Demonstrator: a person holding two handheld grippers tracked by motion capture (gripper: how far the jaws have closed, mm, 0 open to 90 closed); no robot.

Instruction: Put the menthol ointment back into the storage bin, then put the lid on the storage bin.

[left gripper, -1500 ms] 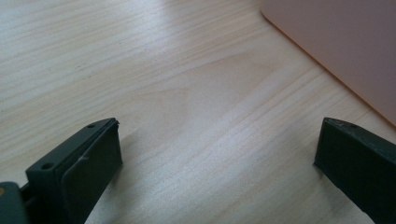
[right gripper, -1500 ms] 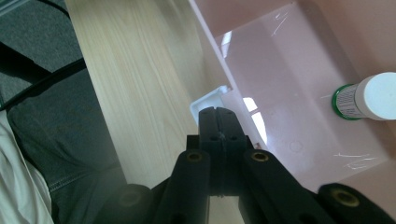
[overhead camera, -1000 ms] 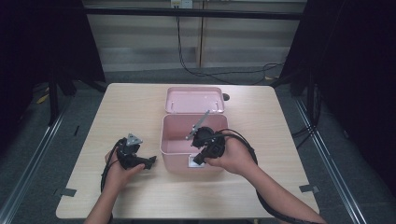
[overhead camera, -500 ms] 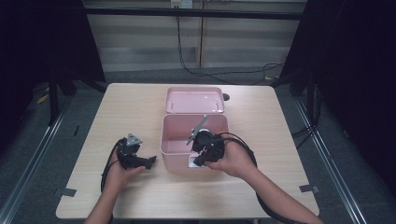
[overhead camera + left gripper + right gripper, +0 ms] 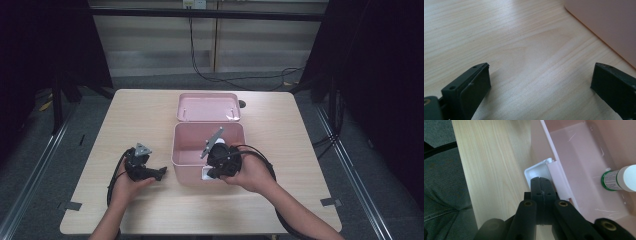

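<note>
High view looks down on the table; both gripper views sit close, sharing the pink box.

Right tool at pink box's white latch.

Wooden table, pink box, pink lid

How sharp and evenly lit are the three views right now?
High view: table evenly lit, surroundings dark, mild softness. Left gripper view: wood grain crisp, the pink box corner and jaws slightly soft, faint shadows under the jaws. Right gripper view: the white latch and the bottle read clearly, near jaw arms blurred.
</note>
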